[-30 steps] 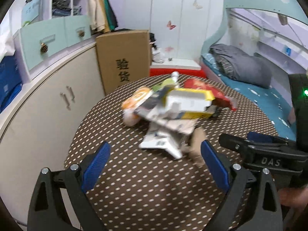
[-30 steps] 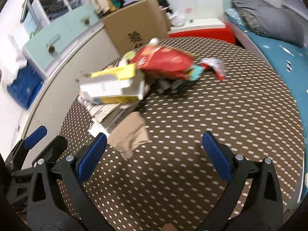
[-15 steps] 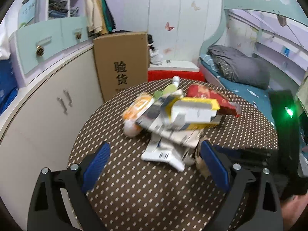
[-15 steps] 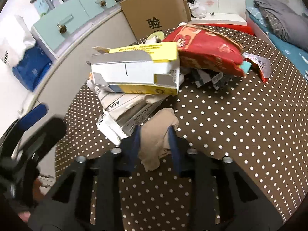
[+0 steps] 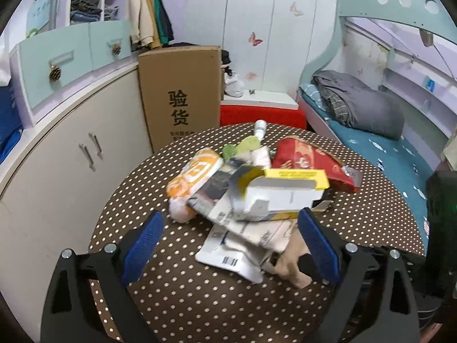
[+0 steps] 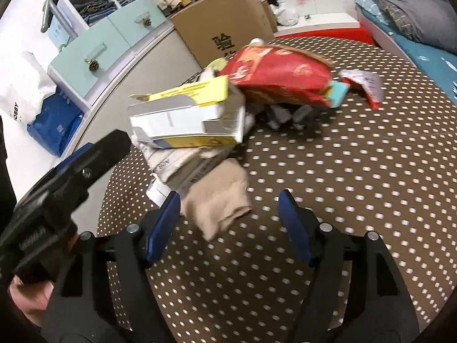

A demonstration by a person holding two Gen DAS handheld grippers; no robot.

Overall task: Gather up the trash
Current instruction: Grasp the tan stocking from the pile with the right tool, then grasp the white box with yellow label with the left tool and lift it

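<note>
On the table point(image 6: 357, 177): one yellow box point(image 6: 188, 120), one red bag point(image 6: 280, 77).

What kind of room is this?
Probably a child's bedroom: a bed with a grey blanket, butterfly stickers on the wardrobe, and clothes on open shelves.

Room light is even and fairly dim, with soft shadows under my trash pile point(image 5: 257, 200). Both my views bow hard at the dark rims. Motion blur smears the red bag point(image 6: 280, 77) and the table point(image 6: 357, 177) dots.
</note>
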